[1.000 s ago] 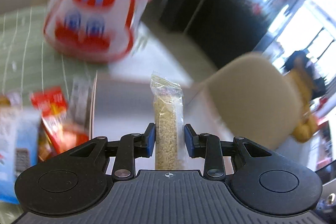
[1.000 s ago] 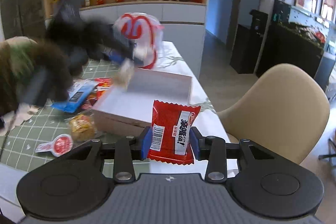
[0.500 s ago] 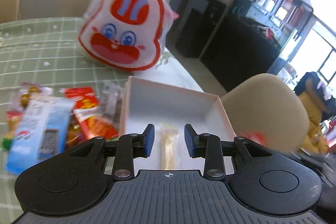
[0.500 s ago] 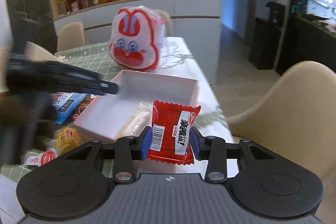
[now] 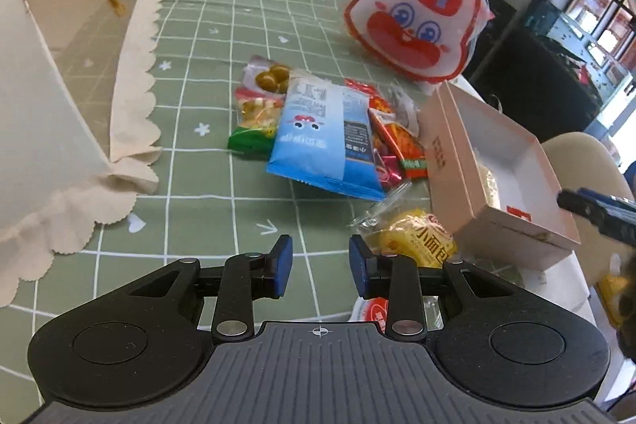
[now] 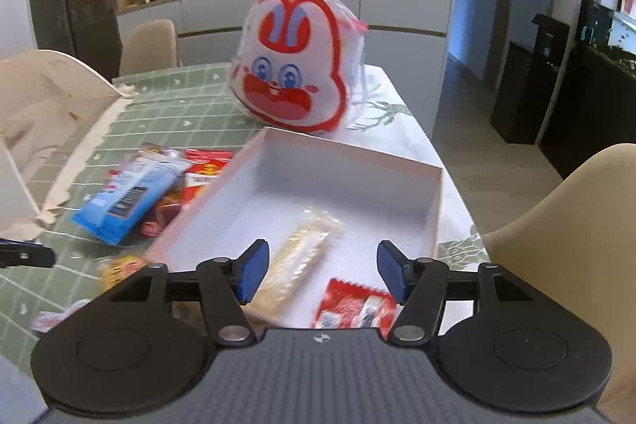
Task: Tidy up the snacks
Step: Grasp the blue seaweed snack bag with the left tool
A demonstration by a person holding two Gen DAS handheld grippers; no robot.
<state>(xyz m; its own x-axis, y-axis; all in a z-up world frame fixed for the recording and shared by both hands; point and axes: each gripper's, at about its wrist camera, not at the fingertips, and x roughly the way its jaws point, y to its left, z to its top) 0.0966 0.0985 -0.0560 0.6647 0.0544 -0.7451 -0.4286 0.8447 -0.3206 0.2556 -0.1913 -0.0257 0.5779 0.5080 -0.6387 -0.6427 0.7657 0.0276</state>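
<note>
Fingers (image 6: 322,271) on my right are opening wide, pads clear of the red packet (image 6: 355,306) lying below them in the white box (image 6: 435,201) beside a pale cracker bar (image 6: 296,265). My left fingers (image 5: 320,267) stand partly open, empty, over the green tabletop (image 5: 198,161). Loose snacks (image 5: 326,134) lie left of the box, near the tabletop's right edge.

Legible print:
- Yellow clear-wrapped bread bun (image 5: 417,239), just beside the near corner of the open pale pink cardboard box (image 5: 501,225): dark Chinese characters "小面包".
- Pale pink cardboard box, outer side wall: red lettering, too small to read.
- Blue-and-white snack pouch (image 5: 322,138), beside the box: white Chinese characters and a barcode panel, illegible.
- Red crimped snack packet (image 6: 353,308), inside the box: white label, blurred.
</note>
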